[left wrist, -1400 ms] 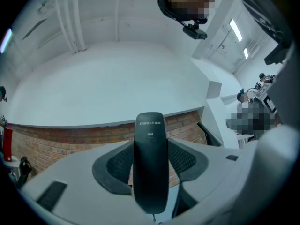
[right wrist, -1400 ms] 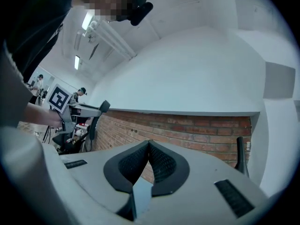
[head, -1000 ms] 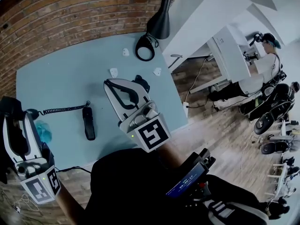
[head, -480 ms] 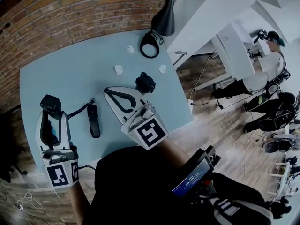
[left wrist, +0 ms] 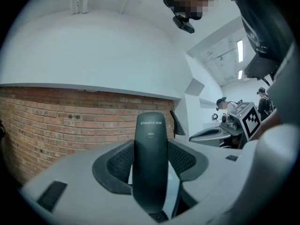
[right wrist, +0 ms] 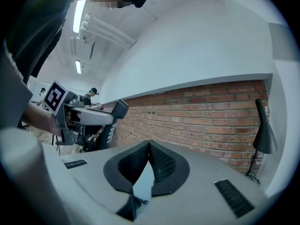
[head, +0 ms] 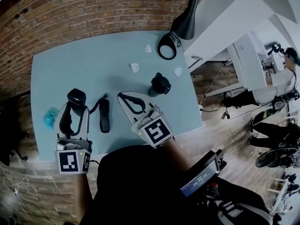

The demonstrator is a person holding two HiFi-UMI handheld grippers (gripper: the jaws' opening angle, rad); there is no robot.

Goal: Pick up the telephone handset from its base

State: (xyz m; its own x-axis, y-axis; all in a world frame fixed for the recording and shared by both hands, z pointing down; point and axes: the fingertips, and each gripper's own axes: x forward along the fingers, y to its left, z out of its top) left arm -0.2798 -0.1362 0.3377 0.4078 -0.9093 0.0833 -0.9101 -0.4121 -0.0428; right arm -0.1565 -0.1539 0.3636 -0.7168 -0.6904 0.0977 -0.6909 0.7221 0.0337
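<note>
The black telephone handset [head: 104, 115] lies flat on the blue-grey table [head: 93, 64], and a coiled cord joins it to the black base [head: 76, 97]. My left gripper [head: 75, 106] is shut on that base, just left of the handset. In the left gripper view the base [left wrist: 151, 158] stands upright between the pads, touching both. My right gripper [head: 124, 96] sits just right of the handset with nothing in it. Its fingertips [right wrist: 149, 145] meet. The left gripper with the base [right wrist: 112, 118] shows at left in the right gripper view.
A round black object [head: 160, 83] rests right of my right gripper. Small white pieces [head: 134, 67] lie further back, with a black lamp [head: 185, 20] and a cable coil [head: 166, 46] at the far corner. A teal scrap [head: 50, 117] is at left. A brick wall [head: 84, 8] stands behind.
My left gripper has come in from the far left with the base and now sits close beside the handset. The right gripper has sunk nearer the table. The head view has shifted.
</note>
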